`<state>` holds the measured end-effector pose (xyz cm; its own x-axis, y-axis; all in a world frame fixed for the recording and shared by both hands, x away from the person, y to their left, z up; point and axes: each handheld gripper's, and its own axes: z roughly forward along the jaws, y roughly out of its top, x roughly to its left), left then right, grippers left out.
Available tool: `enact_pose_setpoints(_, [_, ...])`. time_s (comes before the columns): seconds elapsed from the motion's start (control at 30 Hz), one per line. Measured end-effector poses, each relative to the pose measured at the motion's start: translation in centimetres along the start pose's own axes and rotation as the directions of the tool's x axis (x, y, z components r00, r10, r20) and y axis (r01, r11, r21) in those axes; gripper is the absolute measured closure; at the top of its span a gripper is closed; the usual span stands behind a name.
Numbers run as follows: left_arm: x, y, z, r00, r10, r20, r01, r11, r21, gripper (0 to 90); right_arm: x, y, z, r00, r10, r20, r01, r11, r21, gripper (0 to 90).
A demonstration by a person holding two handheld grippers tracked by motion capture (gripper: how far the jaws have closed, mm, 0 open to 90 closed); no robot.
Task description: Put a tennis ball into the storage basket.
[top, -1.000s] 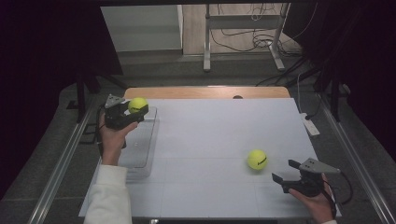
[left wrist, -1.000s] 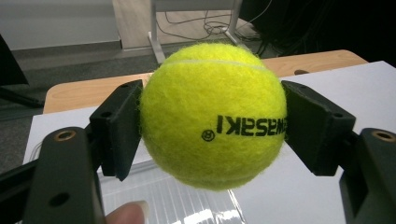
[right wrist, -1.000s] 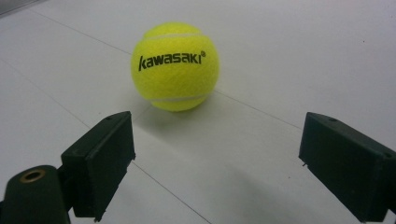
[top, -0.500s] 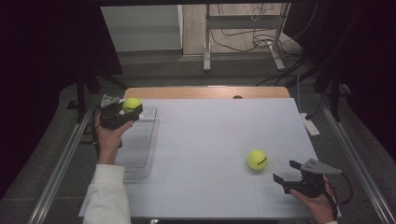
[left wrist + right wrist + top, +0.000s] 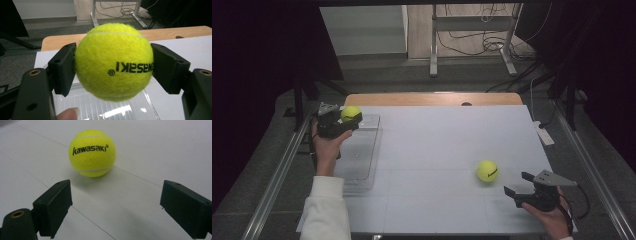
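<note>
A white table [image 5: 437, 150] is being shown in a dark room, with a wooden strip along its far edge and cables lying on the floor beyond it. A clear tray [image 5: 359, 155] is lying at the left edge of the table. Above the far end of that tray, the left gripper [image 5: 343, 121] is being held up, and a yellow ball [image 5: 350, 113] is being clamped between its two jaws, which are pressing on either side of it; in the left gripper view the ball [image 5: 114, 61] is seen hanging over the tray [image 5: 105, 107]. Well to the right of the tray, near the table's near edge, the right gripper [image 5: 518, 184] is being held with its jaws spread wide and nothing between them. A second ball [image 5: 487, 170] is resting on the table just ahead of those jaws, untouched.
</note>
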<state>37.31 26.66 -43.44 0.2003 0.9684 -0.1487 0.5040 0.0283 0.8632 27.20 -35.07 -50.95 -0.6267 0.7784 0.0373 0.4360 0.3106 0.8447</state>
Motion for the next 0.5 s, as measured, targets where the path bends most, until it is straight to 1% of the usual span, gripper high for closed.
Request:
enact_pose_setpoints(0.3, [0.41, -0.25, 0.22, 0.9999, -0.012, -0.004, 0.012, 0.9998, 0.013, 26.7, 0.06, 0.03, -0.12, 1.0, -0.001, 0.002, 0.001, 1.0, -0.002, 10.4])
enact_pose_setpoints(0.5, [0.8, -0.5, 0.54, 0.9997, -0.022, -0.012, 0.022, 0.9993, 0.031, 26.7, 0.05, 0.02, -0.09, 1.0, -0.002, 0.001, 0.002, 1.0, -0.001, 10.4])
